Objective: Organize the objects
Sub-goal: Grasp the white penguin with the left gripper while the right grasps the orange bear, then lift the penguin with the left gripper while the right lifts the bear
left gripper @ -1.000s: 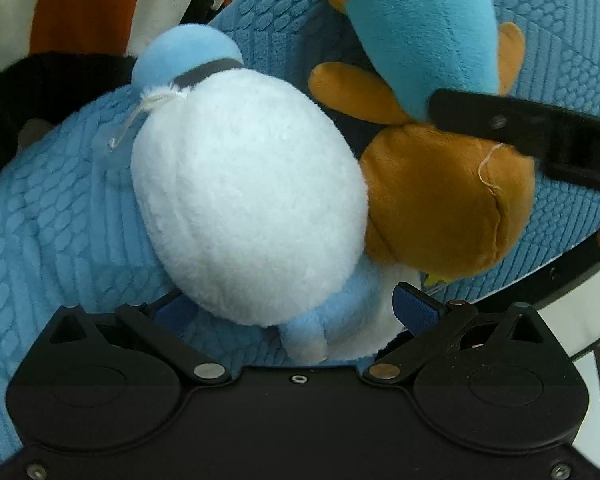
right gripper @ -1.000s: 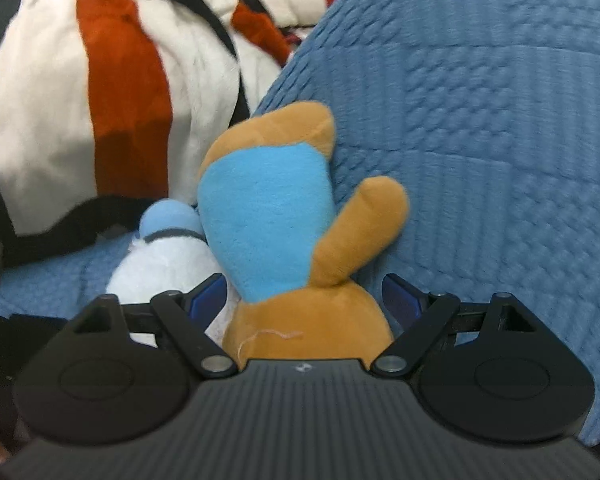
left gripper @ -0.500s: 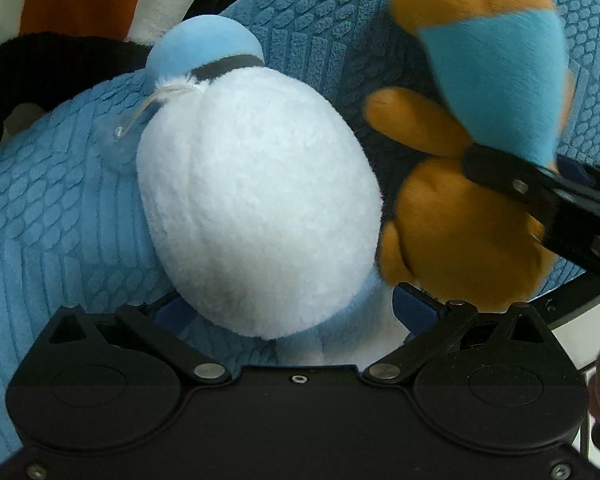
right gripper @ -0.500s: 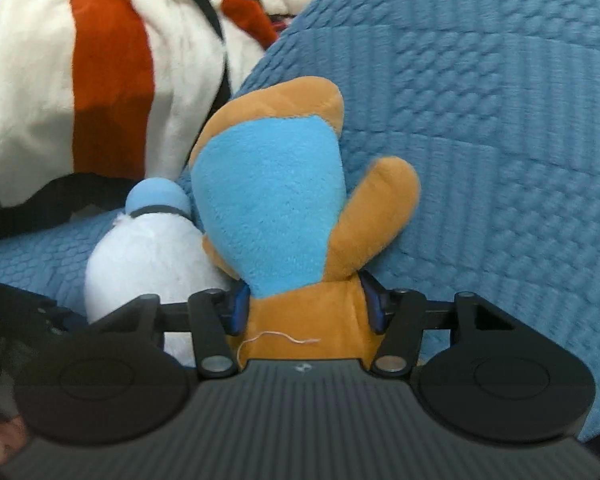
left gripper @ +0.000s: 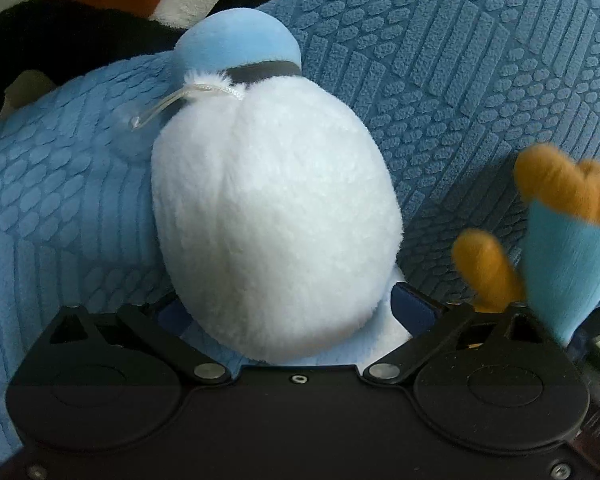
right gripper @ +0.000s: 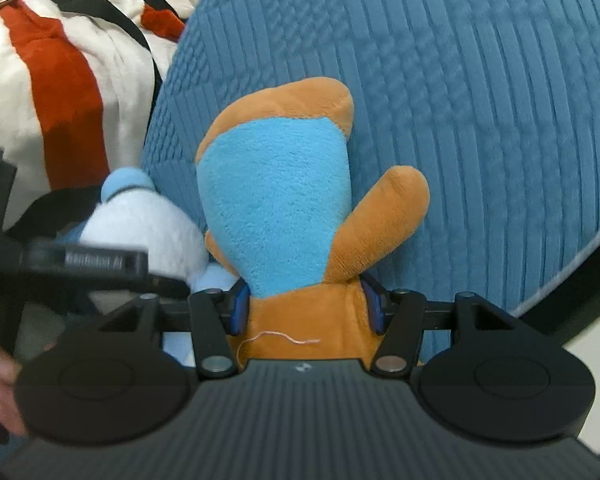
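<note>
Only blurred, unreadable lettering marks the left tongs [right gripper: 172, 284].

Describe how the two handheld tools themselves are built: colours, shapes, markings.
Both are black. The left tool has two rounded housings, angled linkage bars with silver rivets, and dark blue pads. The right tool matches, but its body is ribbed with a small white mark at its centre. The left tool's finger bears blurred, unreadable white lettering in the right wrist view.

A blue textured cushion [right gripper: 480, 100] adjoins a striped blanket [right gripper: 60, 72].
</note>
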